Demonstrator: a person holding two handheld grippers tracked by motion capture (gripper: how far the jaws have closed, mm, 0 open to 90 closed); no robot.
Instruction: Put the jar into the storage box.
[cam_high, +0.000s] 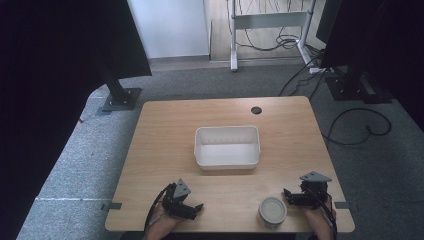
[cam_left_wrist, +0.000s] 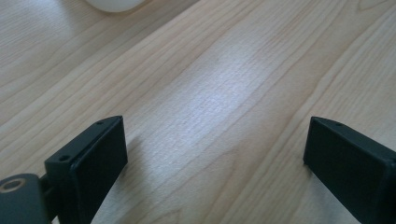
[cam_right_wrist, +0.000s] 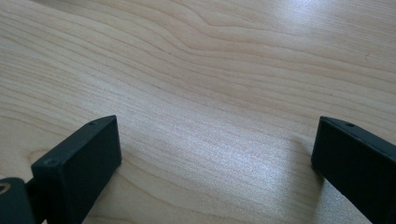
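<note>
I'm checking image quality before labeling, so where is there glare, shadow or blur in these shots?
High view: dark at both upper corners, table evenly lit, white bin casting a short shadow toward the near edge. Left gripper view: pale sheen on the wood mid-frame, near jaws soft. Right gripper view: glare at top right.

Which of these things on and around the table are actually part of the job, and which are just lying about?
Part of the job:
- round grey tin, beside the right gripper
- white tub, mid-table
- left gripper, jaws open over bare wood

Just lying about:
- black cables on the carpet
- white metal frame behind the table
</note>
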